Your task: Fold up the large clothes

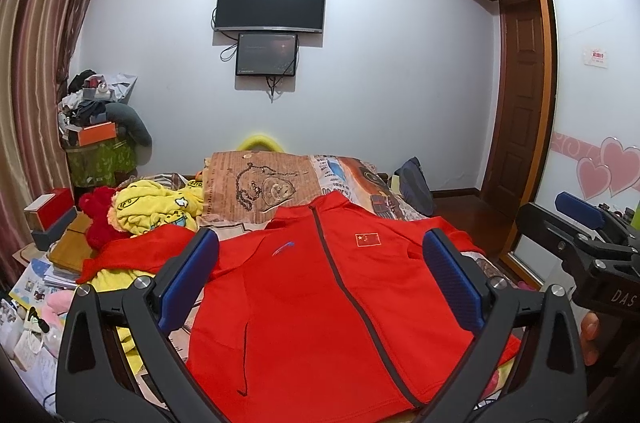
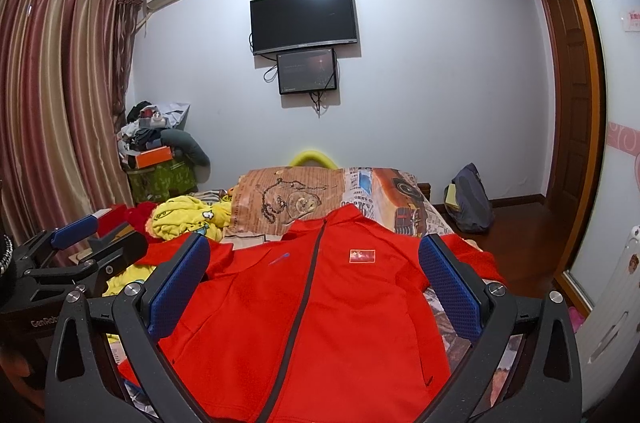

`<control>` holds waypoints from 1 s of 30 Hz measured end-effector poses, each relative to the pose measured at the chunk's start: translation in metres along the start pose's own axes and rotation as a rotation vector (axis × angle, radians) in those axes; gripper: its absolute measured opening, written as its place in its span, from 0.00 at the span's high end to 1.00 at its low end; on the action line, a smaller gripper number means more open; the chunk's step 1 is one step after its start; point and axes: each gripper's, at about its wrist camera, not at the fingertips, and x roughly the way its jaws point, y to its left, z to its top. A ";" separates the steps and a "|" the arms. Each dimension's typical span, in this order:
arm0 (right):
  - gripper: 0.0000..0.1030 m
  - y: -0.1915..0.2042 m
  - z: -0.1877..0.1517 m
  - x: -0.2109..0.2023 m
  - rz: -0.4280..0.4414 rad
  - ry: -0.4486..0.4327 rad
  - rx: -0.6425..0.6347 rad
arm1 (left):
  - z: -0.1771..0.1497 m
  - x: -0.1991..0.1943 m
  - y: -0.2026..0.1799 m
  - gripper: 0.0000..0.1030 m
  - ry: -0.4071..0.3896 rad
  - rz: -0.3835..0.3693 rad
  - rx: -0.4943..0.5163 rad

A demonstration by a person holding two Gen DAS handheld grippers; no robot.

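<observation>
A red zip-up jacket with a grey zipper and a small flag patch lies flat, front up, on the bed; it also shows in the right wrist view. Its left sleeve stretches out to the left. My left gripper is open and empty, held above the jacket's chest. My right gripper is open and empty, also above the jacket. The right gripper shows at the right edge of the left wrist view, and the left gripper at the left edge of the right wrist view.
A printed quilt lies folded behind the jacket. Yellow clothes and a red plush toy sit at the left. Books and boxes crowd the left side. A dark bag stands on the floor at the right, by the wardrobe.
</observation>
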 end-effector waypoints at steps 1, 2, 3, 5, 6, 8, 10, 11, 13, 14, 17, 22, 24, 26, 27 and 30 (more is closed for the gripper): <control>0.00 0.000 0.000 0.000 0.000 0.000 0.000 | 0.000 0.000 0.000 0.01 -0.001 0.000 0.001; 0.00 0.000 0.000 0.000 0.001 0.000 0.001 | 0.000 0.000 0.000 0.01 -0.001 0.001 0.000; 0.00 0.000 0.000 0.000 0.002 0.000 0.002 | 0.000 0.000 0.000 0.01 -0.001 0.001 0.001; 0.00 0.001 -0.001 0.000 0.002 0.001 0.004 | 0.000 -0.001 0.000 0.01 -0.001 0.000 0.000; 0.00 0.001 -0.001 0.000 0.001 0.001 0.002 | 0.000 -0.001 0.000 0.01 -0.001 -0.001 -0.001; 0.00 0.000 -0.001 0.000 0.002 0.000 0.003 | 0.000 -0.002 0.001 0.01 0.000 0.000 -0.002; 0.00 0.000 -0.001 0.000 0.001 0.001 0.005 | -0.001 -0.002 0.001 0.01 0.001 0.001 -0.003; 0.00 0.000 -0.001 0.000 0.001 0.002 0.005 | -0.001 -0.002 0.001 0.01 0.001 0.001 -0.003; 0.00 0.001 -0.002 0.000 0.001 0.003 0.006 | -0.001 -0.002 0.001 0.00 0.001 0.000 -0.004; 0.00 0.001 -0.001 0.000 0.001 0.003 0.006 | -0.001 -0.002 0.001 0.00 0.001 0.000 -0.005; 0.00 0.001 -0.001 0.001 0.001 0.005 0.005 | -0.001 -0.002 0.001 0.00 0.001 0.001 -0.004; 0.00 0.000 -0.001 0.000 0.001 0.003 0.006 | -0.001 -0.001 0.002 0.00 0.003 0.003 0.000; 0.00 0.000 -0.002 0.001 0.001 0.004 0.006 | -0.002 -0.001 0.002 0.00 0.001 0.002 -0.002; 0.00 0.000 -0.002 0.001 -0.002 0.005 0.006 | -0.001 0.000 0.002 0.00 0.004 0.003 -0.003; 0.00 0.000 -0.002 0.001 -0.003 0.007 0.006 | -0.002 0.001 0.002 0.00 0.006 0.002 -0.003; 0.00 0.001 -0.002 0.005 -0.003 0.018 0.011 | -0.003 0.003 0.005 0.00 0.008 0.001 -0.006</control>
